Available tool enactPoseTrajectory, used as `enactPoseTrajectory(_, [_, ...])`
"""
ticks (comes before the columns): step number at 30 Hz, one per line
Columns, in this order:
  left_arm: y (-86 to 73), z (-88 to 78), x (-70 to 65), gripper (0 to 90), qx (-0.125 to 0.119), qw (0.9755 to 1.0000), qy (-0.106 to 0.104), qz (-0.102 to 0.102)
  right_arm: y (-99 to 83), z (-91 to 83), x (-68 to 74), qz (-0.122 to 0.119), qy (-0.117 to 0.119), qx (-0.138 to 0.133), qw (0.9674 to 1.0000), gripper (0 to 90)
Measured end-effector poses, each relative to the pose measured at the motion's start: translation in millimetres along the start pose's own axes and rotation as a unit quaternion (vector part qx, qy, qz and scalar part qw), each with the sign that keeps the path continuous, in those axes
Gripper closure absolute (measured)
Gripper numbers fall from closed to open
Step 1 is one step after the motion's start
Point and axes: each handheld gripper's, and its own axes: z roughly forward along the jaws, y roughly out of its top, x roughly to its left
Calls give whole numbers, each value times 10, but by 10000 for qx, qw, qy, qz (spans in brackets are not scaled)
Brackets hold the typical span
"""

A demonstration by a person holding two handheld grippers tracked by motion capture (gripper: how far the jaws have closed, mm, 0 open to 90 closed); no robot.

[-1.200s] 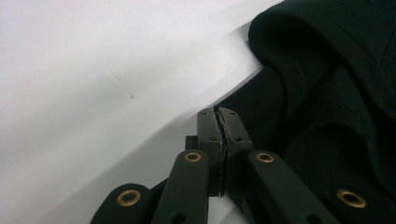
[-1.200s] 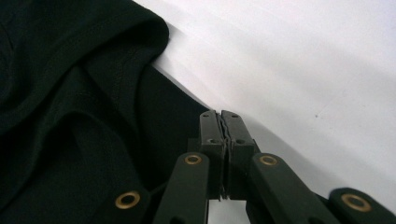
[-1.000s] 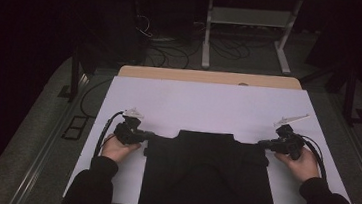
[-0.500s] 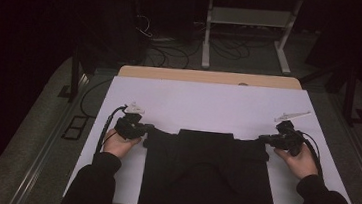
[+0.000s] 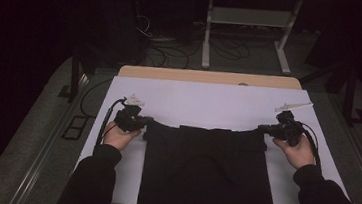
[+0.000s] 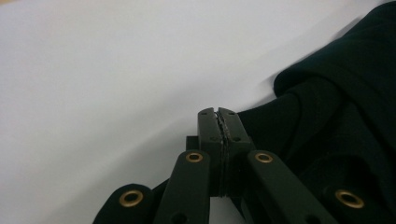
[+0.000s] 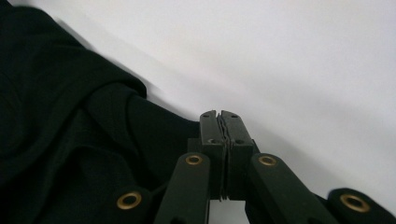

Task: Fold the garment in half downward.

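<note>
**Inspector:** State the position of the garment.

**Assistant:** The black garment [image 5: 209, 177] lies on the white worktop [image 5: 209, 102], centred between its left and right edges. Its near end reaches the worktop's near edge; its far hem sits about midway up the surface. The far half of the worktop carries nothing.

**Inspector:** Left tongs?

**Assistant:** The left tongs [image 5: 146, 122] are at the garment's far left corner. In the left gripper view the left tongs [image 6: 218, 113] have their jaws pressed together, with the black cloth [image 6: 336, 130] bunched just beside and behind them. The jaws are clamped on the garment at that corner. The left hand [image 5: 119, 137] rests toward the worktop's left edge.

**Inspector:** Right tongs?

**Assistant:** The right tongs [image 5: 262, 130] are at the garment's far right corner. In the right gripper view the right tongs [image 7: 219, 114] are closed tight, with cloth [image 7: 70, 116] gathered in folds beside them. They too are clamped on the garment. The right hand [image 5: 298, 152] lies toward the worktop's right edge.

**Inspector:** Condition of the cloth between them?

**Assistant:** The far hem runs nearly straight from one corner to the other. Creases show in the middle of the garment.
</note>
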Motion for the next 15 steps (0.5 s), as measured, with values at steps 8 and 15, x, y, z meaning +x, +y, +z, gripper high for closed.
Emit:
enactPoseTrajectory(8, [161, -8, 43, 885, 90, 9999, 88, 103, 150, 10, -45, -40, -66, 23, 10000, 875])
enactPoseTrajectory(15, [299, 2, 93, 884, 146, 9998, 112, 113, 236, -17, -103, 45, -46, -44, 10000, 874])
